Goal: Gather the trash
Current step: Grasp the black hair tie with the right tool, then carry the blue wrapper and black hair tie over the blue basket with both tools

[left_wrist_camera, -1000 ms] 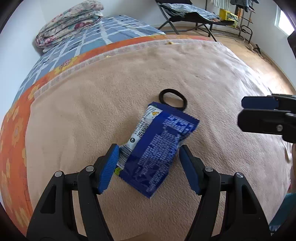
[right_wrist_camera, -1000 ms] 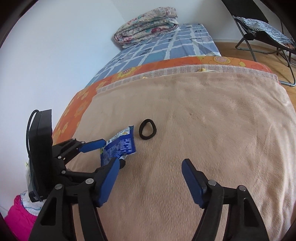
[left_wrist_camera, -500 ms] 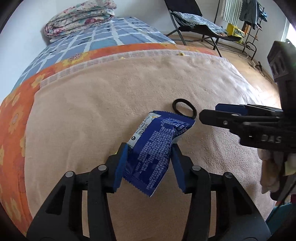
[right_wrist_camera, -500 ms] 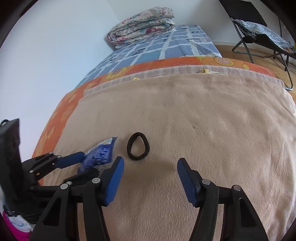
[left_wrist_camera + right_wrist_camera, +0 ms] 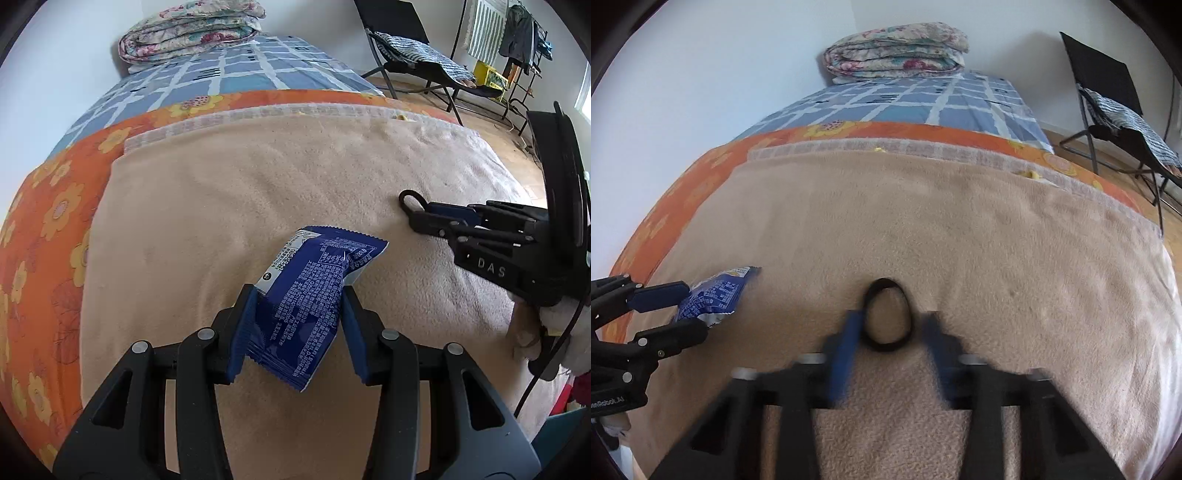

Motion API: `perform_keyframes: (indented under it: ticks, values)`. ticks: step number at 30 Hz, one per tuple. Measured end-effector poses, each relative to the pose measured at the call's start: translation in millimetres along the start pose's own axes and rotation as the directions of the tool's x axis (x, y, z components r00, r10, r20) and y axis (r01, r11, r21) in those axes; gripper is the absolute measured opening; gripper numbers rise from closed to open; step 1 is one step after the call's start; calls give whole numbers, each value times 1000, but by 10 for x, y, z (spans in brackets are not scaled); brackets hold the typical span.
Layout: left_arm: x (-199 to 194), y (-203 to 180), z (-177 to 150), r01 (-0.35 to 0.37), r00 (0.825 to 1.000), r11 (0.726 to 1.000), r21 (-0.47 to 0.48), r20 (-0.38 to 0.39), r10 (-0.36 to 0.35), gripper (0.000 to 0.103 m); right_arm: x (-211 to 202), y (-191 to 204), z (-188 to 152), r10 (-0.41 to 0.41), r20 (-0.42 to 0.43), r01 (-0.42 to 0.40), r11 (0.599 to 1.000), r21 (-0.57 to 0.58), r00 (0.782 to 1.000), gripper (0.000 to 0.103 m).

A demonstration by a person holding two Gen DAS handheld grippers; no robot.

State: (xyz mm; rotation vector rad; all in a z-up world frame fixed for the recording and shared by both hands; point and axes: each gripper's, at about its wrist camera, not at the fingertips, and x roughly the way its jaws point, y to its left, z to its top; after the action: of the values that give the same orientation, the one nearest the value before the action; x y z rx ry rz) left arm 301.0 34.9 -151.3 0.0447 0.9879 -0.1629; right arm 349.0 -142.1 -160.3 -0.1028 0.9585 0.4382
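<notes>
A blue snack wrapper (image 5: 314, 291) is pinched between the pads of my left gripper (image 5: 299, 295), a little above the beige blanket (image 5: 258, 184). The right wrist view shows the same wrapper (image 5: 716, 291) in the left gripper (image 5: 696, 310) at the left edge. A black hair tie (image 5: 886, 345) lies on the blanket between the blurred fingers of my right gripper (image 5: 892, 328), whose jaws are closing. The left pad meets the ring; a gap shows at the right pad. From the left wrist view the right gripper (image 5: 410, 218) points at the hair tie (image 5: 402, 201).
The blanket covers a bed with an orange flowered sheet (image 5: 48, 221) and a blue checked one beyond. A folded quilt (image 5: 897, 55) lies at the far end. Small yellow scraps (image 5: 1030, 173) sit at the blanket's far hem. A folding chair (image 5: 417, 48) stands on the floor to the right.
My left gripper closed on the wrapper and drew it back off the blanket. My right gripper moved over the hair tie, and its jaws narrowed around it.
</notes>
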Motion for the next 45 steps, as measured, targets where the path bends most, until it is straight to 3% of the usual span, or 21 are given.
perform_keyframes:
  ticks: [2,3,17,30,45]
  values:
    - [-43,2,-20,-11,1000,1000,2,5,11,45,-22,9,-8,7,-3,-7,1000,-5,1000,6]
    - [-63,-1,-28,-15,1000,1000,5,8,15,45,-48,20,-14,13,-4,-13,1000,-6,1000,6]
    - [-680,-158,-250,-69,997,996,53,46,67,45,-937,229,-193,67,52,-63,996,-64,996,5]
    - [-1632,-591,-655,-126,983,983,136,149,105,45,-1908,434,-615,97,118,-81,988,-134,988,5]
    - [-2418,-896,-1345,-59,974,995,83,224,39,45,-2661,842,-1420,193,163,-159,966,-204,967,5]
